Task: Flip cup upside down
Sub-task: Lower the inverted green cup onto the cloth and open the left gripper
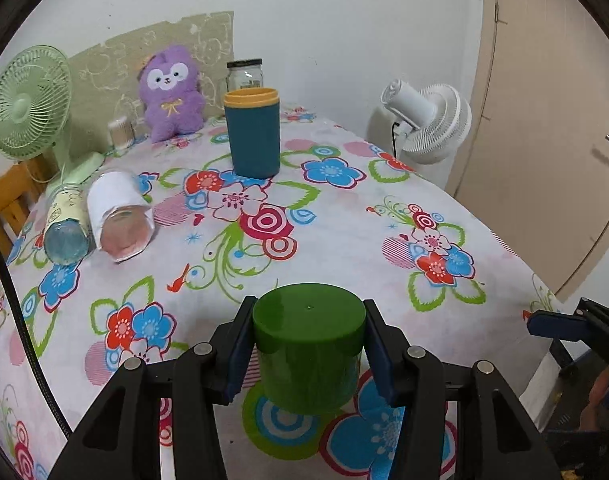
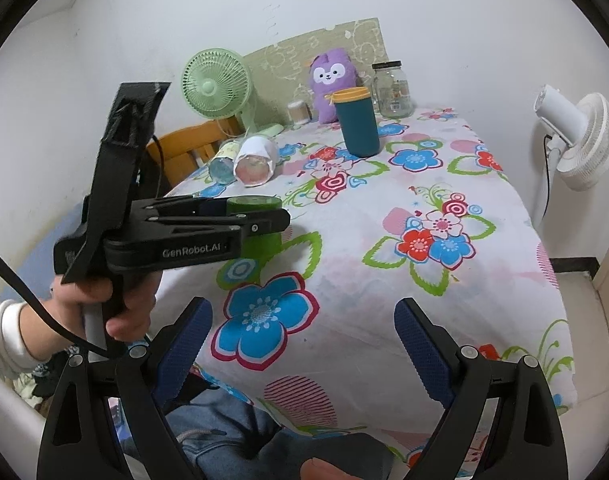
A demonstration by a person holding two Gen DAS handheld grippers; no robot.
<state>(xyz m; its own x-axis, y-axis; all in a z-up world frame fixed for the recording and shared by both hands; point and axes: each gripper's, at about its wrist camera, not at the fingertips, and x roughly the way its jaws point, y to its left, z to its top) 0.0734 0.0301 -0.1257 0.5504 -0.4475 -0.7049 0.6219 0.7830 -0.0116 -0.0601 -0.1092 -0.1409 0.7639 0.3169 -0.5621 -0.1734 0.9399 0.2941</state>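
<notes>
- Left wrist view: the left gripper (image 1: 309,344) is closed on the green cup (image 1: 309,354), one blue pad against each side of its wall.
- The cup sits directly between the fingers, closed base upward and mouth downward. Whether its rim touches the flowered tablecloth (image 1: 344,232) or hangs just above it cannot be told.
- Ahead of the gripper, well apart, stands a teal cup with a yellow rim (image 1: 252,132), upright.
- Ahead and to the left lie two clear containers on their sides, touching: a white-wrapped glass (image 1: 118,216) and a bottle with a pale label (image 1: 66,226).
- At the far edge of the table are a purple plush toy (image 1: 170,94), a glass jar (image 1: 244,74) and a green fan (image 1: 28,104); a white fan (image 1: 428,120) stands far ahead to the right, beside the table.
- At the right margin, part of the right gripper (image 1: 560,326) shows.
- Right wrist view: the right gripper (image 2: 304,344) is wide open and empty, its blue pads (image 2: 422,344) well apart, over the near edge of the tablecloth (image 2: 424,300).
- Ahead and to the left, the left gripper (image 2: 260,220) appears side-on, held in the person's left hand (image 2: 116,304), clamped on the green cup (image 2: 260,244).
</notes>
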